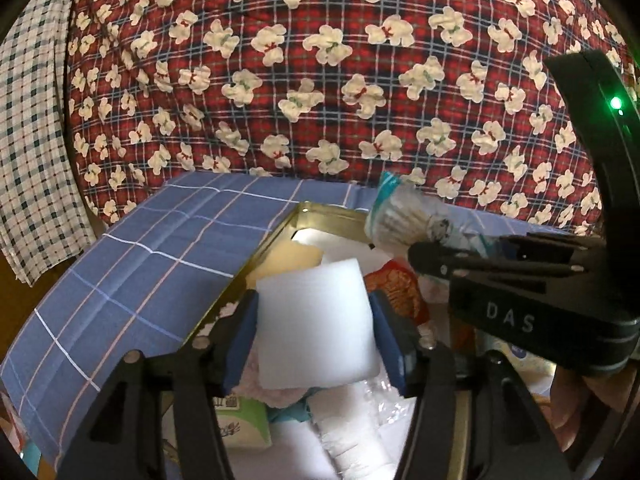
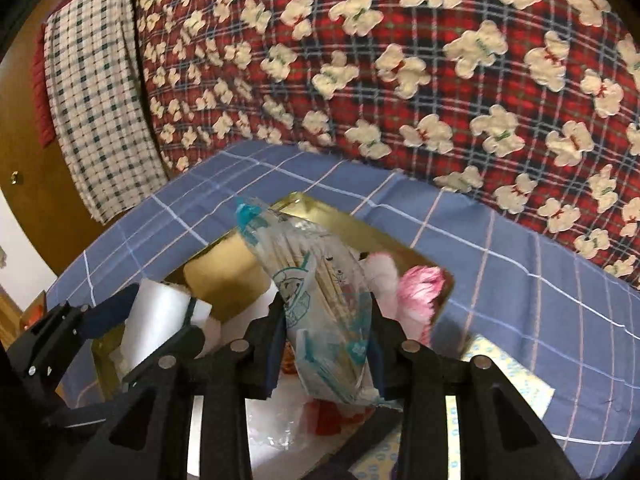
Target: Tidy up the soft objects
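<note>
Foam block (image 1: 316,320), light & squashy, sits between half-open left gripper (image 1: 314,322) pads; right gripper (image 2: 328,332) pinches crinkly swab bag (image 2: 320,300) mid-body, gold tin (image 2: 360,232) at 12 o'clock.

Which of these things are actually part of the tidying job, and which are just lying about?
Part of the job:
- white foam block between the left gripper fingers
- clear printed packet gripped by the right gripper
- gold box they hover over
- pink fluffy thing in the box

Just lying about:
- red teddy-print quilt
- blue checked sheet
- checked cloth hanging behind
</note>
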The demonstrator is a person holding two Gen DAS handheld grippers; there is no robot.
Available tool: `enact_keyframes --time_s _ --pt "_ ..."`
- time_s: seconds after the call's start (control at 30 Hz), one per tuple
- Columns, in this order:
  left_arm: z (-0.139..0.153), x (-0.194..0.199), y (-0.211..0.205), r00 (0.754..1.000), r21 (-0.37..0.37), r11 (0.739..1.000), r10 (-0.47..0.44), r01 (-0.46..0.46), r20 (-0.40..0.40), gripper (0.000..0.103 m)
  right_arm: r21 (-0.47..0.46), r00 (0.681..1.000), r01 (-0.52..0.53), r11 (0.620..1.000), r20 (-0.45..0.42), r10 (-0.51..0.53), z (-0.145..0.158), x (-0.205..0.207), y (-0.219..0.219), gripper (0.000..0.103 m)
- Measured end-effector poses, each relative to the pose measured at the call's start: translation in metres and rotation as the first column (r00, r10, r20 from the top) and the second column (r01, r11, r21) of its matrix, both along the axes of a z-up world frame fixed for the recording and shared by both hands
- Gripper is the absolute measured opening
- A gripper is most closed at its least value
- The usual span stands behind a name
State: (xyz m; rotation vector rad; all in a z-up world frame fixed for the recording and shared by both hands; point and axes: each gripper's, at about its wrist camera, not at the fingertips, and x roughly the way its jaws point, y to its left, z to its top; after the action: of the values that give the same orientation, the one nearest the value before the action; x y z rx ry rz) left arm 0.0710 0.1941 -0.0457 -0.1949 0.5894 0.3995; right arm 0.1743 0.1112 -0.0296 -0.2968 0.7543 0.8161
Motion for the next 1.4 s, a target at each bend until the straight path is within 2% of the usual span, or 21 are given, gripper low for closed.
enact_keyframes --time_s 0.1,0.13,0.17,0.27,0.33,0.7,0.87,1.4 --pt "-0.002 -0.002 0.001 1.0 0.002 1.0 0.004 -0.004 -0.009 0.074 0.004 1.0 -0.003 1.0 -0.002 0.003 -0.001 -0.001 0.001 0.052" --pt "-0.003 -0.002 0.0 1.0 0.007 1.0 0.004 -0.004 -0.011 0.078 0.013 1.0 -0.005 1.0 -0.006 0.005 -0.001 -0.002 0.0 0.062" --pt "-0.002 -0.003 0.0 1.0 0.012 1.0 0.004 -0.004 -0.012 0.082 0.018 1.0 -0.004 1.0 -0.004 0.004 0.0 -0.003 0.0 0.068" --pt "0.0 -0.009 -0.002 1.0 0.028 1.0 0.012 -0.012 -0.004 0.095 0.044 1.0 0.008 0.999 0.022 -0.009 0.007 -0.006 -0.007 0.068" --pt "0.003 -0.014 -0.003 1.0 0.039 0.999 0.022 -0.022 0.008 0.097 0.065 1.0 0.014 0.998 0.017 -0.016 0.012 -0.008 -0.013 0.068" --pt "0.021 -0.039 -0.005 0.996 0.047 0.998 0.041 -0.045 0.074 0.1 0.166 0.997 0.036 0.985 0.056 -0.046 0.029 -0.034 -0.042 0.07" --pt "0.027 -0.048 -0.005 0.993 0.051 0.997 0.057 -0.063 0.106 0.102 0.24 0.997 0.05 0.97 0.051 -0.064 0.032 -0.043 -0.059 0.077" --pt "0.032 -0.06 -0.014 0.988 0.069 0.995 0.056 -0.067 0.141 0.102 0.292 0.997 0.063 0.954 0.027 -0.074 0.033 -0.047 -0.079 0.077"
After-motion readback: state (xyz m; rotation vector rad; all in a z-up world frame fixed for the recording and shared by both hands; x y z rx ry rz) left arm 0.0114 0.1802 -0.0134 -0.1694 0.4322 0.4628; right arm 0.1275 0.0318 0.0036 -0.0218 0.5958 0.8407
